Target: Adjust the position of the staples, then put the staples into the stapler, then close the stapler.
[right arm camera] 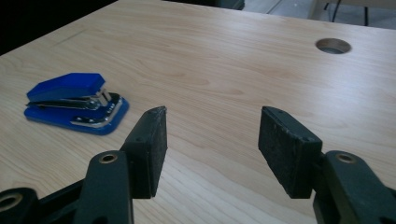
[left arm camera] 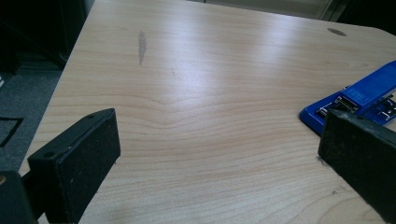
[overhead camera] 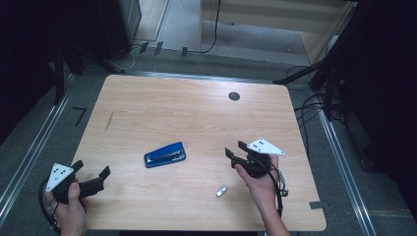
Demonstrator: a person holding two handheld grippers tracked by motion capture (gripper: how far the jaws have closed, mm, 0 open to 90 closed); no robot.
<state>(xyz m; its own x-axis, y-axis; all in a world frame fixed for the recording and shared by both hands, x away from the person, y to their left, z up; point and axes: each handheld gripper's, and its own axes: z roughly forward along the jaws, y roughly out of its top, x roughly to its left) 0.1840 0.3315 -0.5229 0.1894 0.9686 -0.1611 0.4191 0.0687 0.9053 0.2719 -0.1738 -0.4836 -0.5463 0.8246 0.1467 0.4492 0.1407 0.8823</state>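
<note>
A blue stapler [overhead camera: 165, 155] lies flat near the middle of the wooden table [overhead camera: 196, 108]. My left gripper [overhead camera: 92, 169] is held at the front left corner, open, with bare tabletop between its jaws. In the left gripper view [left arm camera: 217, 135] the stapler [left arm camera: 359, 95] lies beyond the right-hand jaw. My right gripper [overhead camera: 235, 149] hovers to the right of the stapler, open and holding nothing. In the right gripper view [right arm camera: 212, 121] the stapler [right arm camera: 74, 102] lies off to the left, apart from the jaws.
A small silver metal piece [overhead camera: 221, 191] lies near the front edge, just left of the right hand. A round cable hole [overhead camera: 234, 96] sits toward the far side of the table. Dark stands and cables surround the table on the floor.
</note>
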